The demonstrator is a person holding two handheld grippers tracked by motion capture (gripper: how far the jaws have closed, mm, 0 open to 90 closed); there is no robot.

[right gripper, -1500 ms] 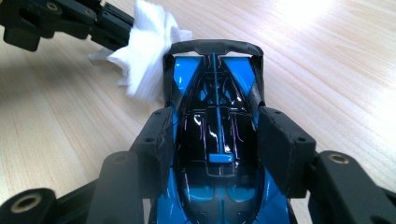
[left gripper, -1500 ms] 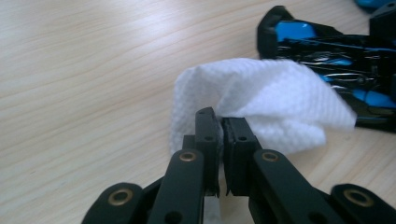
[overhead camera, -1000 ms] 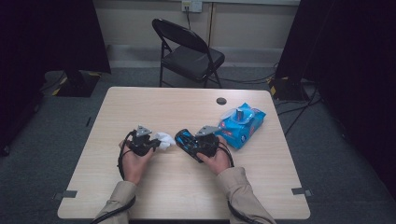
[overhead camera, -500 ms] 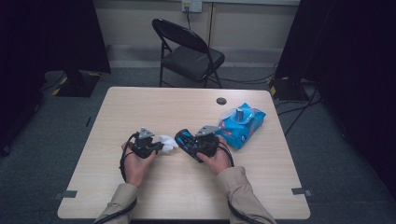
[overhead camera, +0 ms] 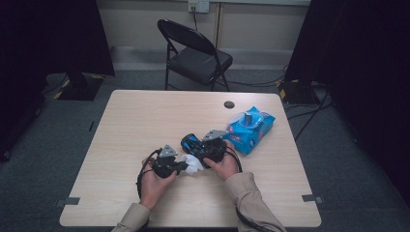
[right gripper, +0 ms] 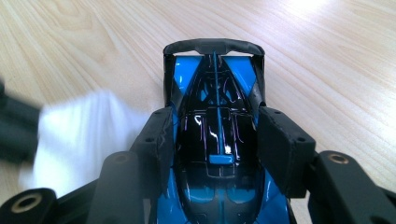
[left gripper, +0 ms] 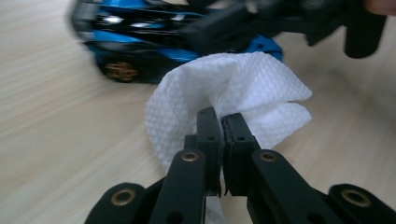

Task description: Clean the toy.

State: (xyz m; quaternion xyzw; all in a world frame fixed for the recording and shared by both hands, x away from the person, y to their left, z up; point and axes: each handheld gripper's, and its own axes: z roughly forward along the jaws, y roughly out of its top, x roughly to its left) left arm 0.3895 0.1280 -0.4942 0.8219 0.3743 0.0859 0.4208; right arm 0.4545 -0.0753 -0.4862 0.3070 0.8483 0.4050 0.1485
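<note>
Spanning most of the high view, table (overhead camera: 145, 125) carries everything. Blue wipes pack (overhead camera: 250, 129) lies near the right edge, toward the far side. Blue-black toy car (overhead camera: 193, 143) sits around the middle, closer to the near edge, just left of the pack. Right gripper (overhead camera: 209, 149) is clamped on the car's 2 sides, jaws pressing its body behind the rear wing (right gripper: 214, 46). Left gripper (overhead camera: 180, 167) has its jaws together, pinching a crumpled white wipe (left gripper: 233, 93). Wipe touches the car's near side, between the 2 grippers.
</note>
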